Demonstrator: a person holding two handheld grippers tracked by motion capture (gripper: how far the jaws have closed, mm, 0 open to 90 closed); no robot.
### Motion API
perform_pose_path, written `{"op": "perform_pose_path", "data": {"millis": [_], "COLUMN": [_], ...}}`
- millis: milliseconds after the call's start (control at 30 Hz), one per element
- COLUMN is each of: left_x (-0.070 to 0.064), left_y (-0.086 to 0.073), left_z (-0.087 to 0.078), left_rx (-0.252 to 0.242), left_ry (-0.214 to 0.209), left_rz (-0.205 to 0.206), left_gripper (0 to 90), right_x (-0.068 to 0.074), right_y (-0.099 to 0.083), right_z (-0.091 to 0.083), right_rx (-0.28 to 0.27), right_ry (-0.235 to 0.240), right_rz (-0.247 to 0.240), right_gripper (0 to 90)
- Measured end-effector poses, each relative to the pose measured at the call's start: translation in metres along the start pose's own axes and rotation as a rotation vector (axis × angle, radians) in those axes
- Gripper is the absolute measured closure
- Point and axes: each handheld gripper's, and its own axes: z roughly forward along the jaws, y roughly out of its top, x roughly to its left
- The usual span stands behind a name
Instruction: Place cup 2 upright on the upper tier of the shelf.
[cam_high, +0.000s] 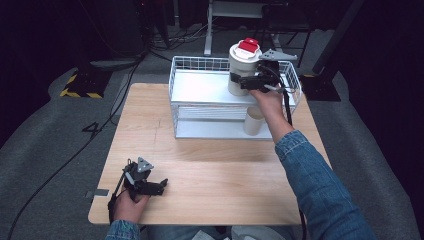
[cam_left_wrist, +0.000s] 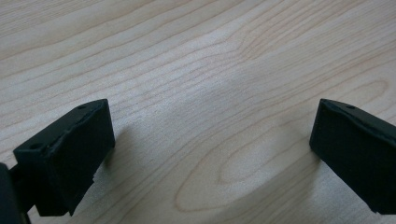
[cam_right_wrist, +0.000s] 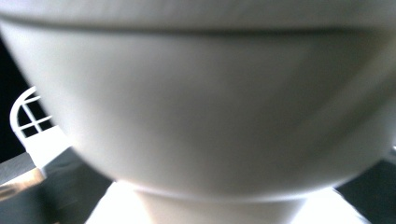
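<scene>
A white canister (cam_high: 243, 62) with a red lid (cam_high: 248, 45) stands at the right of the upper shelf of a white wire rack (cam_high: 200, 87). My right gripper (cam_high: 247, 81) is shut on its lower body from the near side, one black jaw across its front. In the right gripper view the canister (cam_right_wrist: 205, 116) is pressed close and blurred, and it hides the jaws. My left gripper (cam_high: 157, 186) lies low on the wooden table (cam_high: 210, 170) at the front left. It is open (cam_left_wrist: 210, 149), with bare wood between its jaws.
A cream cup (cam_high: 253, 121) stands on the rack's lower shelf, just under my right hand. The rack's wire rim (cam_right_wrist: 28, 116) runs around the upper shelf. Cables and a desk frame lie on the grey floor behind the table.
</scene>
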Motion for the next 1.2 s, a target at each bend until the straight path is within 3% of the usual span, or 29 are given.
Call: {"op": "perform_pose_path", "data": {"millis": [300, 633, 767, 900, 1200], "left_x": [0.000, 0.000, 0.000, 0.000, 0.000], "left_y": [0.000, 0.000, 0.000, 0.000, 0.000], "left_z": [0.000, 0.000, 0.000, 0.000, 0.000], "left_rx": [0.000, 0.000, 0.000, 0.000, 0.000], "left_ry": [0.000, 0.000, 0.000, 0.000, 0.000], "left_rz": [0.000, 0.000, 0.000, 0.000, 0.000], "left_gripper": [0.4, 0.4, 0.4, 0.5, 0.4], "right_x": [-0.001, -0.002, 0.001, 0.003, 0.010], "right_y": [0.004, 0.011, 0.013, 0.015, 0.015], "right_z": [-0.011, -0.038, -0.052, -0.069, -0.099], "right_rx": [-0.025, -0.025, -0.021, -0.029, -0.002], "right_ry": [-0.013, -0.005, -0.012, 0.017, 0.055], "right_rz": [-0.001, 0.003, -0.035, -0.024, -0.055], "right_gripper": [0.0, 0.0, 0.0, 0.0, 0.0]}}
